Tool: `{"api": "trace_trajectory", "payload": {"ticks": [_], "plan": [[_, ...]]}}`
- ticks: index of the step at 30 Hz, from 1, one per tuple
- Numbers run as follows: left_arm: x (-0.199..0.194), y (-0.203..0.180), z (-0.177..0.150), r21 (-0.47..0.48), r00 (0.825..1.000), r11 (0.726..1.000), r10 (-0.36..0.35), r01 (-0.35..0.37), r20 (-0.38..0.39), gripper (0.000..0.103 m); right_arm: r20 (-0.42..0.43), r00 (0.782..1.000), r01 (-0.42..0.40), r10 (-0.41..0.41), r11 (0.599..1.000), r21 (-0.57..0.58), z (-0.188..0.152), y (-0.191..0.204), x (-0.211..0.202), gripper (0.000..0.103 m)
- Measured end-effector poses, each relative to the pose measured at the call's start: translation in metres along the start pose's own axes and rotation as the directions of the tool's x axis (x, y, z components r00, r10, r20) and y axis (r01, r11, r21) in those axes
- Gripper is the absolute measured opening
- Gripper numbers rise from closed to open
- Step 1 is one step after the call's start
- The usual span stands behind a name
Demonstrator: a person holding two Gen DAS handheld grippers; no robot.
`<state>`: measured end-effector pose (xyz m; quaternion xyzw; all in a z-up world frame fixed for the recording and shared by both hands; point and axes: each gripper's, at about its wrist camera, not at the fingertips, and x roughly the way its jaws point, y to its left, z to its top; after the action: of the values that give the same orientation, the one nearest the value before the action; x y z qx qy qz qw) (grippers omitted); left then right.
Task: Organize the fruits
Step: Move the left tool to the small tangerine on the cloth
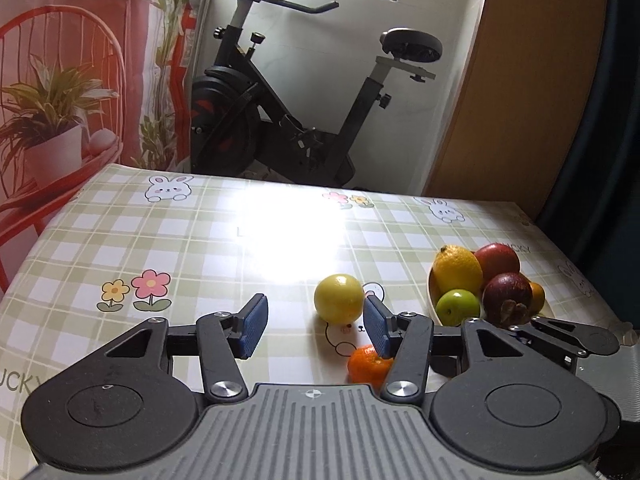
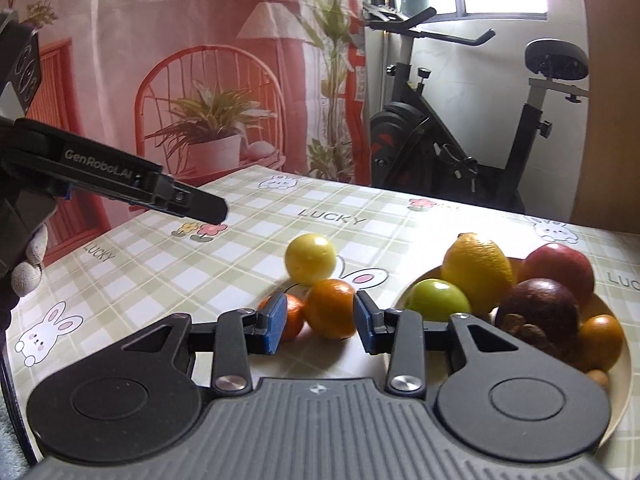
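Note:
My right gripper [image 2: 320, 328] is open, and its blue pads flank an orange [image 2: 330, 308] that rests on the table. A second orange [image 2: 294, 318] lies just left of it, partly behind the left pad. A yellow round fruit [image 2: 310, 258] sits further back. My left gripper [image 1: 316, 328] is open and holds nothing, with the yellow fruit [image 1: 339, 298] just past its right pad and an orange [image 1: 368, 368] under that finger. A cream bowl [image 2: 624, 364] on the right holds a lemon [image 2: 478, 270], green apple [image 2: 438, 300], red apple [image 2: 560, 268], mangosteen [image 2: 540, 312] and a small orange [image 2: 602, 338].
The table wears a green checked cloth [image 1: 180, 240] with rabbits and flowers. An exercise bike [image 1: 280, 120] stands beyond its far edge, beside a red printed curtain [image 1: 80, 60]. A wooden panel [image 1: 520, 80] rises at the right. A gloved hand [image 2: 28, 264] holds the left gripper's body.

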<state>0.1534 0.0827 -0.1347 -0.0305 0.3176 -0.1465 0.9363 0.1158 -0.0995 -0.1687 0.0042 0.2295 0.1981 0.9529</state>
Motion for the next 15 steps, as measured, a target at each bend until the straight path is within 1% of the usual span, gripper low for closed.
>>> {"api": "trace_trajectory", "payload": {"ticks": [5, 7, 11, 13, 15], "plan": [[0.015, 0.002, -0.01, 0.026, 0.998, 0.999, -0.037, 0.038, -0.041, 0.055, -0.054, 0.998, -0.025, 0.025, 1.0, -0.001, -0.004, 0.014, 0.02, 0.04], [0.022, 0.003, -0.015, 0.012, 0.997, 1.0, -0.024, 0.025, -0.078, 0.055, -0.067, 0.997, -0.028, 0.029, 0.999, 0.015, -0.005, 0.014, 0.024, 0.04], [0.03, 0.002, -0.022, 0.029, 0.995, 0.999, -0.04, 0.043, -0.097, 0.055, -0.085, 0.996, -0.029, 0.032, 0.999, 0.037, -0.008, 0.014, 0.029, 0.04], [0.033, 0.0, -0.023, 0.035, 0.993, 0.997, -0.058, 0.062, -0.103, 0.055, -0.088, 0.996, -0.028, 0.033, 0.998, 0.051, -0.009, 0.014, 0.03, 0.04], [0.037, -0.001, -0.023, 0.029, 0.99, 0.995, -0.091, 0.095, -0.109, 0.054, -0.089, 0.996, -0.025, 0.029, 0.999, 0.047, -0.009, 0.015, 0.031, 0.04]]}}
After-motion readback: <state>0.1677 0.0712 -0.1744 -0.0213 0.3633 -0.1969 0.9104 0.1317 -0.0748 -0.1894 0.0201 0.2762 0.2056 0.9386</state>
